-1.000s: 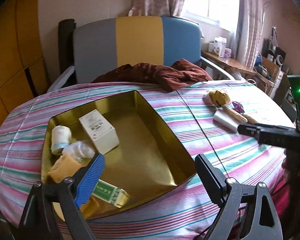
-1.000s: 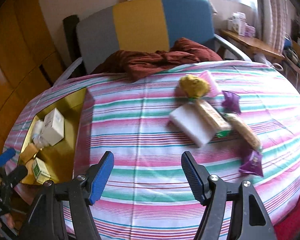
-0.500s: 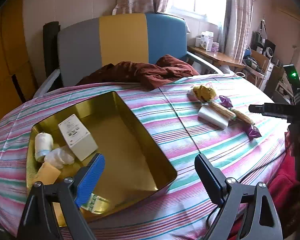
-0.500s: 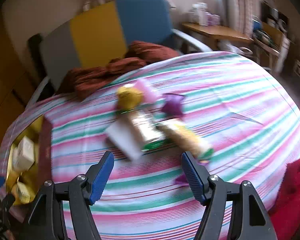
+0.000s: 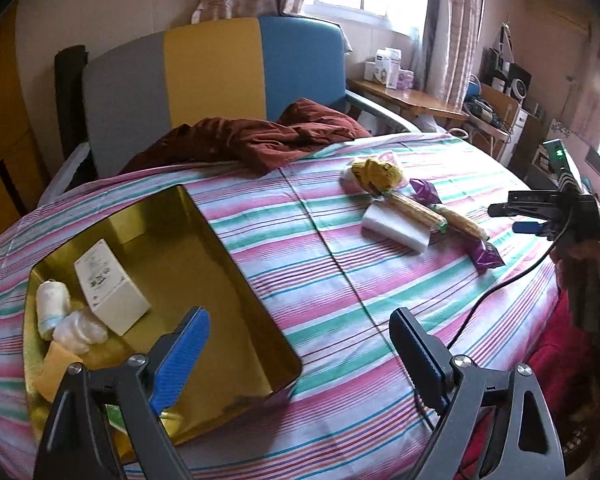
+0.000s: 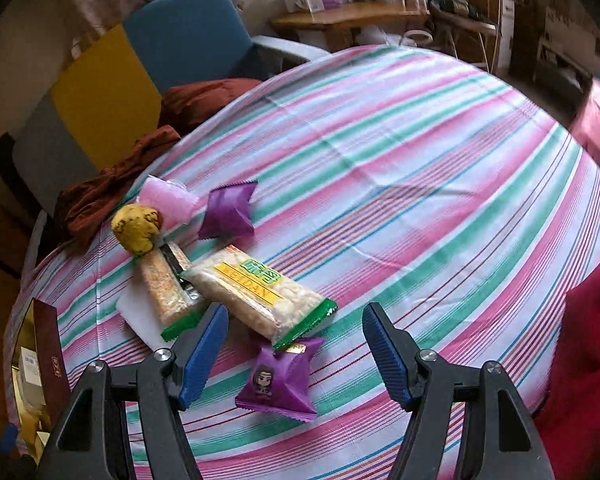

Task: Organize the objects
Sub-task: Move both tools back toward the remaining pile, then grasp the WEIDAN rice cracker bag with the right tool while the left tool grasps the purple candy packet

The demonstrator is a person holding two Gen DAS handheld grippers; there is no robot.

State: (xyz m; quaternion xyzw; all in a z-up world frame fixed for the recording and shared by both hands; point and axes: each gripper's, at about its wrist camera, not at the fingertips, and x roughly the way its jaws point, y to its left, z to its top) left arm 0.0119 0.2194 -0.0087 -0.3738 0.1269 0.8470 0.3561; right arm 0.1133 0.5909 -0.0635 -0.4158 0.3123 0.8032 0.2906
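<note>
Left gripper (image 5: 298,354): tilted downward over the near edge of the table (image 5: 328,280), above the near right corner of the gold tin (image 5: 236,264); its fingers (image 5: 180,356) stand wide apart with nothing between them.

Right gripper (image 6: 294,354): pitched steeply down over the snack pile; in the left wrist view it juts in from the table's right edge, level with the pile. A hand (image 5: 588,272) grips it at that edge.

Right fingers (image 6: 202,350): spread part-way, empty, touching nothing; the near purple packet (image 6: 278,380) lies below the gap between them.

Snack bar (image 6: 256,294): clear wrapper, yellow label, green ends; long axis runs diagonally from the middle of the table toward its near edge, one end resting on the purple packet.

Second bar (image 6: 166,286): lies beside it, across a white block (image 6: 138,314), pointing at the yellow lump (image 6: 138,228).

Far items: a pink bag (image 6: 166,198) and another purple packet (image 6: 230,212) sit just beyond the lump.

Gold tin: open, on the left part of the table; inside are a white box (image 5: 110,288), a white roll (image 5: 52,308) and a wrapped white bundle (image 5: 80,330), all crowded at its left end.

Red cloth (image 5: 256,140): heaped at the far edge of the table.
</note>
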